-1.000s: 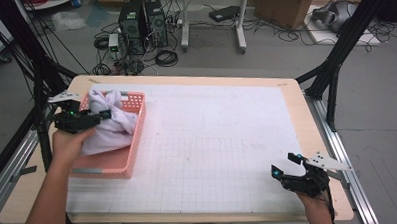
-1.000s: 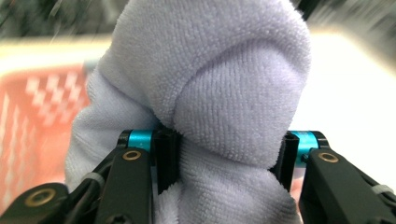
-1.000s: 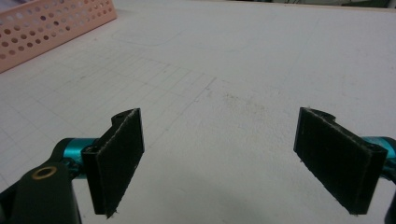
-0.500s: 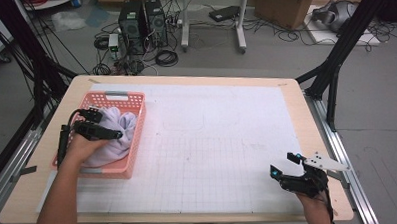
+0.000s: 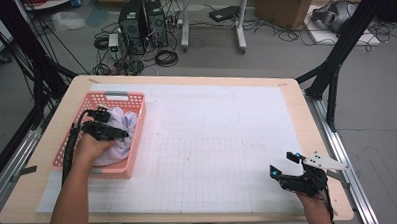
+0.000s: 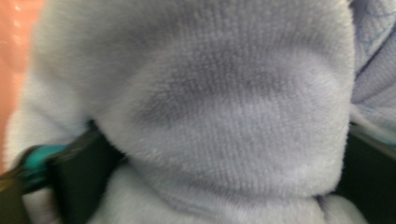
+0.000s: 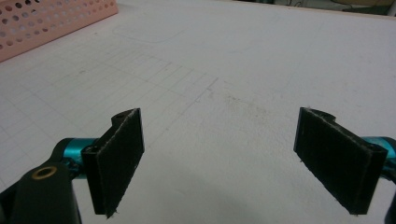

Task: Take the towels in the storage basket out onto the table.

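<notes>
**Fleece cloth sitting in the basket between spread jaws**

The table [image 5: 195, 87] is carrying a white grid sheet [image 5: 213, 151], which is stretching out ahead of the right gripper [image 7: 217, 158], whose jaws are standing wide apart with nothing between them. The pink basket [image 5: 117, 98] is lying under the left gripper [image 5: 112, 126], far off to the side of the right one. The pale fleece cloth [image 6: 219, 107] is bulging between the left jaws, which have just been opening and are standing spread.
</notes>
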A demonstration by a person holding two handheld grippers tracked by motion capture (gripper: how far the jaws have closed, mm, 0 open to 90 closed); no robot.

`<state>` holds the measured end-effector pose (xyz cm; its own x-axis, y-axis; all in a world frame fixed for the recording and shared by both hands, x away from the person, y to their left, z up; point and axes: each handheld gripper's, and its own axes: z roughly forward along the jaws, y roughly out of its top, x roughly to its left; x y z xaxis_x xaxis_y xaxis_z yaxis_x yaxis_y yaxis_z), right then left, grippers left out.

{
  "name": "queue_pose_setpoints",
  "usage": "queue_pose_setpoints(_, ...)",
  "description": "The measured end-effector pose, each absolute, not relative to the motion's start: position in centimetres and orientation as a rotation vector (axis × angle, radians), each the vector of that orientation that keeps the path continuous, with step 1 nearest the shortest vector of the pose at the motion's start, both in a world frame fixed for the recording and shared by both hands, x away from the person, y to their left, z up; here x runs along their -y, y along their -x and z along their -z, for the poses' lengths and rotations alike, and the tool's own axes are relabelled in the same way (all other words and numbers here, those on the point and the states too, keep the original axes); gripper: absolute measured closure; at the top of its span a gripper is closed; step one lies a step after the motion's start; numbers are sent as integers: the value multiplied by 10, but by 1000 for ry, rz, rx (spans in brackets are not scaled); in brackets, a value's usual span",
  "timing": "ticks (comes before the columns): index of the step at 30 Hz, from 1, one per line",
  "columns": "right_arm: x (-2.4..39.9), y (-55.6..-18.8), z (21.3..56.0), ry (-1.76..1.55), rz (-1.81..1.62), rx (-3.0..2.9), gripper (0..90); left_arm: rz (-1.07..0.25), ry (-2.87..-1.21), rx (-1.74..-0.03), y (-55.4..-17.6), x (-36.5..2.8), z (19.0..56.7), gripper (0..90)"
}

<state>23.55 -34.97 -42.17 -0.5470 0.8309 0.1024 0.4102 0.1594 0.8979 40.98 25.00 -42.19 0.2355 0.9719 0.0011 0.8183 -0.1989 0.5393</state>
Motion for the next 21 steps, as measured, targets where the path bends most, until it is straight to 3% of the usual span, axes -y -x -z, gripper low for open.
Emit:
queue_pose_setpoints(4, 348, -234, 419, -1152, -1325, -2033, 147, -549, -2077, -1624, -407, -239, 419, 355)
queue_pose_setpoints(9, 351, -232, 416, -1148, -1325, -2017, 147, -548, -2084, -1614, -405, -236, 415, 486)
queue_pose_setpoints(17, 357, -232, 415, -1173, -1332, -1996, 147, -470, -1927, -1596, -400, -257, 400, 529)
queue_pose_setpoints(21, 358, -233, 415, -1185, -1339, -1985, 147, -504, -1798, -1527, -390, -270, 385, 529)
